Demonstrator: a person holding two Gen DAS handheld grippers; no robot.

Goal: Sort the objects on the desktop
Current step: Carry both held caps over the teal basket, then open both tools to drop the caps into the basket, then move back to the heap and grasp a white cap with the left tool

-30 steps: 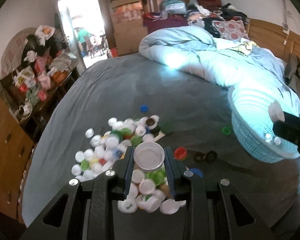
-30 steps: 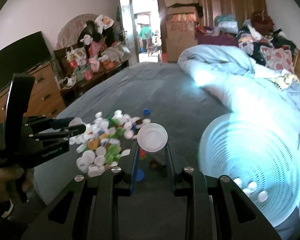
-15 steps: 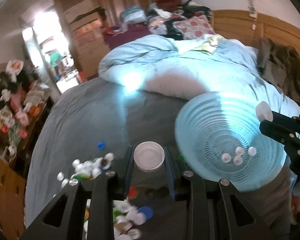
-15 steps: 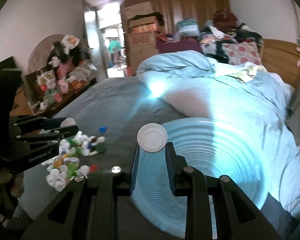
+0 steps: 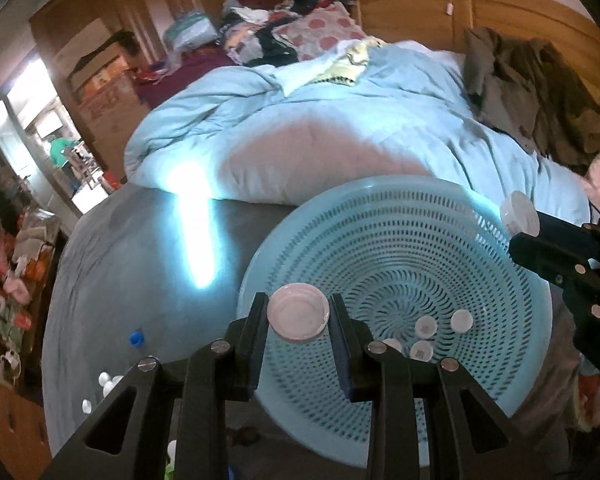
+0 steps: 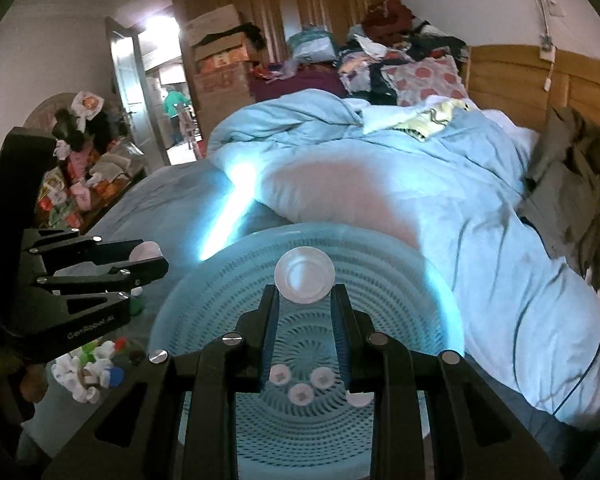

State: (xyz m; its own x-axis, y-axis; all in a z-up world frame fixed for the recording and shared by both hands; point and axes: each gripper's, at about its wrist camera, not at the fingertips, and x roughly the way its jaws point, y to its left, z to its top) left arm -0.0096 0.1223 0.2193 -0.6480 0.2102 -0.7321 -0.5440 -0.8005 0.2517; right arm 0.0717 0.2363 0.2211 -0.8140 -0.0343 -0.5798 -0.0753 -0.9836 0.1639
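I've got both grippers pinching white caps: left gripper (image 5: 299, 317) holds its cap (image 5: 299, 317) lower centre, over the basket (image 5: 380, 240) rim; right gripper (image 6: 304, 281) holds its cap (image 6: 304, 275) mid-frame, above the bowl. Risk: left cap dropping outside onto the bed.

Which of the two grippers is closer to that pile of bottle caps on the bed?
Left. The left gripper hangs just above the cap pile; the right gripper is off to the side, over the blue basket.
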